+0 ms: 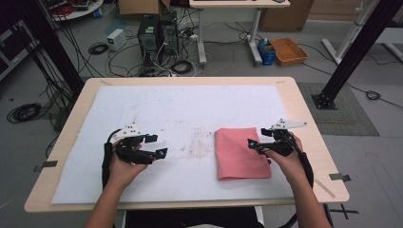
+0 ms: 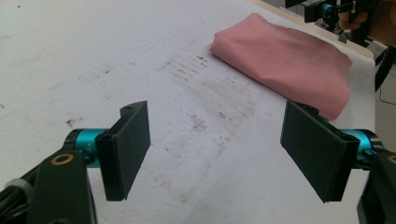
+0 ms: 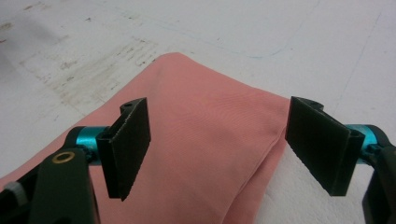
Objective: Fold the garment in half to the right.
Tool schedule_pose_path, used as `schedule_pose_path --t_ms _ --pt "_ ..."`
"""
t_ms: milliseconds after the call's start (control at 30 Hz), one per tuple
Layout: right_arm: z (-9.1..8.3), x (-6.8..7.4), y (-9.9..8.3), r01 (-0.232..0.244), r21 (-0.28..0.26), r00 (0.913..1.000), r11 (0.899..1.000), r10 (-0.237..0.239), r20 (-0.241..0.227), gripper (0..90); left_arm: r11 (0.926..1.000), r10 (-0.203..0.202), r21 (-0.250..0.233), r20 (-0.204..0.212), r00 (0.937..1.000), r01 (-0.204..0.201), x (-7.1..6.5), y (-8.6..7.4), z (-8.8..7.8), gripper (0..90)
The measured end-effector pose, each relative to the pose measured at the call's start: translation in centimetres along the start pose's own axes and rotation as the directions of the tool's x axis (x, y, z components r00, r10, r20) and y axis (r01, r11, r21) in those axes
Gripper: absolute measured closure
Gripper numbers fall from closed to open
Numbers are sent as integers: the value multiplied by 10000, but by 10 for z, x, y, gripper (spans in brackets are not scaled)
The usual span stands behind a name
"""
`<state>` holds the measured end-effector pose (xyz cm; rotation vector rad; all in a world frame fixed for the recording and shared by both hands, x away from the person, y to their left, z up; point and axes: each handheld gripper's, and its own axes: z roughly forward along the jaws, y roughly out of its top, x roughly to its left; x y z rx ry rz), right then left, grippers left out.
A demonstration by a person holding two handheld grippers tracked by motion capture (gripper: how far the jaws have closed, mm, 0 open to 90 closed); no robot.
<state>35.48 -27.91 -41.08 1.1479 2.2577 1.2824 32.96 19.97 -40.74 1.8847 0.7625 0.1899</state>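
- Folded pink cloth: one. Lies flat on the white sheet, right of centre, nearer the person's edge; the folded stack shows rounded, layered edges in the left claw view.
- White, stained paper-like sheet: one. Covers most of the bench top; brown smudges sit just left of the cloth.
- Pale wooden bench: one, its rim bare around the sheet.
- Left claw: one, held in the person's left hand. Jaws stand wide apart with nothing between them, over bare sheet, well left of the cloth and pointing toward it.
- Right claw: one, held in the right hand. Jaws spread wide, gripping nothing, poised over the cloth's right edge; the right claw view shows pink fabric below and between them.
- Forearms: two, entering from the bench's near edge.
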Motion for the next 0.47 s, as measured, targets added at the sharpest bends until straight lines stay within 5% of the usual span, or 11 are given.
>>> schedule_pose_path --t_ms 467 --pt "1 -2 -2 -50 15 10000 10000 50 47 223 9998 66 178 21 10000 -66 -1 -1 4 242"
